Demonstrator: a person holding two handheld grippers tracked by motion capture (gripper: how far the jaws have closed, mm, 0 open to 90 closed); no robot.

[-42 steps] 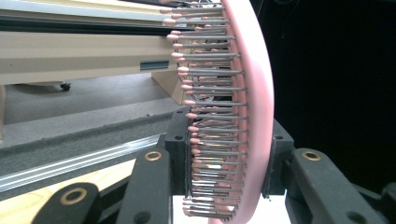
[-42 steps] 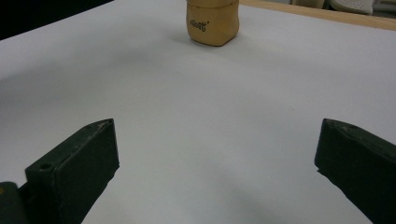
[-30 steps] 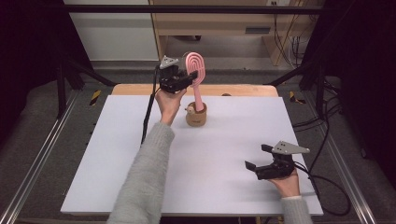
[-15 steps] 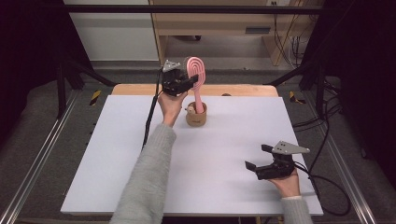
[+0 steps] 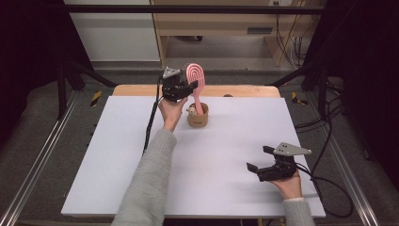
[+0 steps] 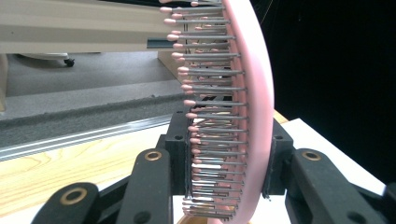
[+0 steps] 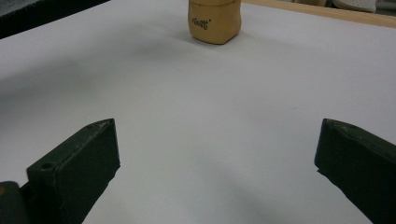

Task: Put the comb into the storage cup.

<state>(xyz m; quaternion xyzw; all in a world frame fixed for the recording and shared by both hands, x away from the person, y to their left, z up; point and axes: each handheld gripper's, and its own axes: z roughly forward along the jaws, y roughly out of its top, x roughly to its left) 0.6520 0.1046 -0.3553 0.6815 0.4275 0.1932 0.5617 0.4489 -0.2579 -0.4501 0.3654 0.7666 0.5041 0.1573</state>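
White surface (image 5: 141,179) near its far edge: tan cup (image 5: 198,117) with pink hairbrush (image 5: 196,82) handle already in it, head clenched in left tool (image 5: 186,88), so drop-in seems nearly done, release left; right tool (image 5: 258,159) gaping, idle near right edge.

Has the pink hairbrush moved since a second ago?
Yes. The pink hairbrush has sunk slightly toward the tan cup, its handle going into it, gripped by the left hand-held gripper.
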